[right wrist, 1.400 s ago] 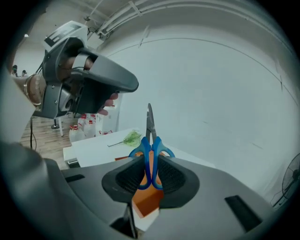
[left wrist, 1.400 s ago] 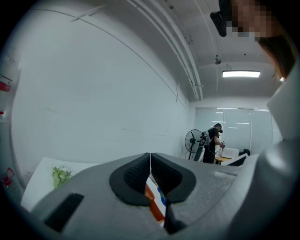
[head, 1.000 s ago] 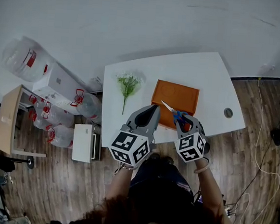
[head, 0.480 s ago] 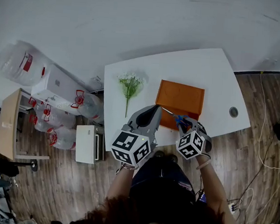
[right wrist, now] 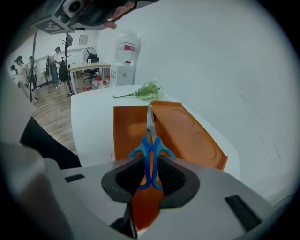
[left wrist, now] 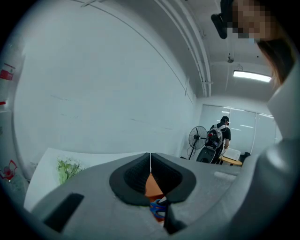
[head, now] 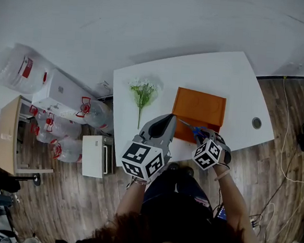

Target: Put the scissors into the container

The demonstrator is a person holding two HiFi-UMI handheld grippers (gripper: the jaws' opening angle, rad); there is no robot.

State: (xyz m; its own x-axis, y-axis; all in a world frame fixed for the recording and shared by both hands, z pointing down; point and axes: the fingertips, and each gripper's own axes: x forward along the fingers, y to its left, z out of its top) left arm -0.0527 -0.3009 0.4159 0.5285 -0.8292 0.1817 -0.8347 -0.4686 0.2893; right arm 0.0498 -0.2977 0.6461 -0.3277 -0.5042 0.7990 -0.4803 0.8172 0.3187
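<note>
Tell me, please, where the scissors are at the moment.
In the right gripper view, the scissors are gripped by their blue handles in the right gripper, blades pointing over the near end of the orange container.

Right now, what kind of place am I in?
Probably an office or workroom: a white table on wood flooring, large water jugs piled by the wall, and a standing fan near desks further off.

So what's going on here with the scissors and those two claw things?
A person works two hand-held grippers at a white table. The right gripper grips blue-handled scissors by the handles, blades pointing over the open orange container, not yet inside it. The left gripper is shut and empty. A sprig of flowers lies further left.
</note>
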